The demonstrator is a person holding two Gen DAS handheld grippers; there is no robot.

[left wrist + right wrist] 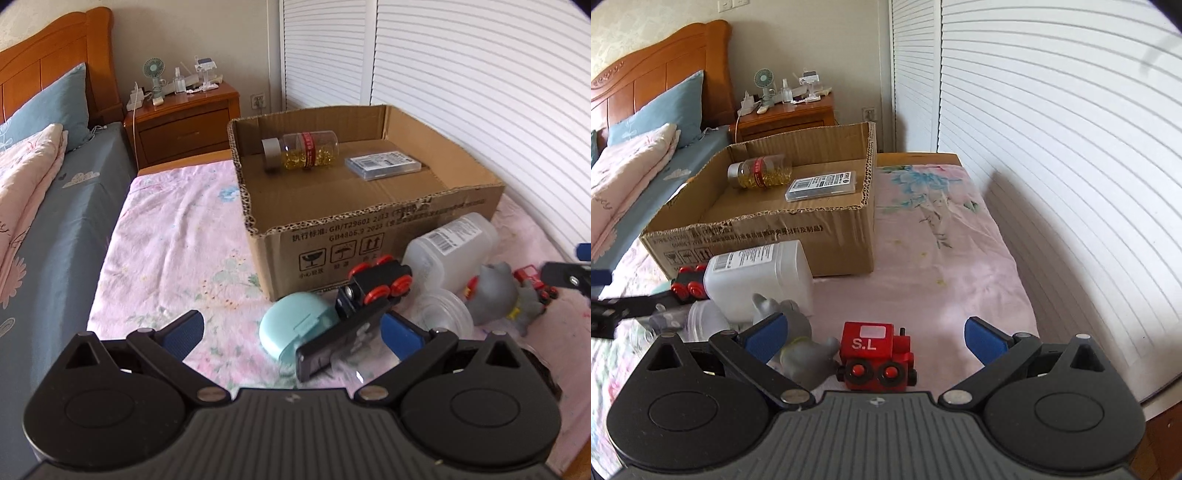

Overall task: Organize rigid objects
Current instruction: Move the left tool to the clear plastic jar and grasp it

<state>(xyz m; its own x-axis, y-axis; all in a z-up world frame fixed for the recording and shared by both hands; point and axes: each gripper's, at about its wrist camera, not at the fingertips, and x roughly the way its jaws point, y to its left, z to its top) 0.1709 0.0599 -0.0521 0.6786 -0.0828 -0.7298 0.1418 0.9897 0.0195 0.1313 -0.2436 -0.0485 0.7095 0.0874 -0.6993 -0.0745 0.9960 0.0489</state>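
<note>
The left gripper (291, 332) is hovering with its blue pads spread wide apart, gripping nothing. Between its fingers, on the pink floral sheet (177, 236), a mint-green case (291, 328) and a dark flat device (340, 339) are lying; the device is leaning against the case. Just beyond them a black toy wagon (376, 284) with red wheels is resting tilted, close to the near wall of the cardboard box (369, 240).

The right gripper (877, 334) is also standing wide open and empty. A red toy train (875, 354) marked "S.L" is sitting upright on the sheet between its fingers, touching neither pad. Immediately left of the train a grey toy figure (798, 343) is lying, partly behind the left pad. Farther left, a white plastic bottle (757, 277) is lying on its side against the box front, with a clear round container (705, 317) near it.

Inside the box, a clear capsule bottle (759, 171) with a red band is lying on its side at the far left, and a flat clear case (822, 184) is lying to its right, apart from it.
</note>
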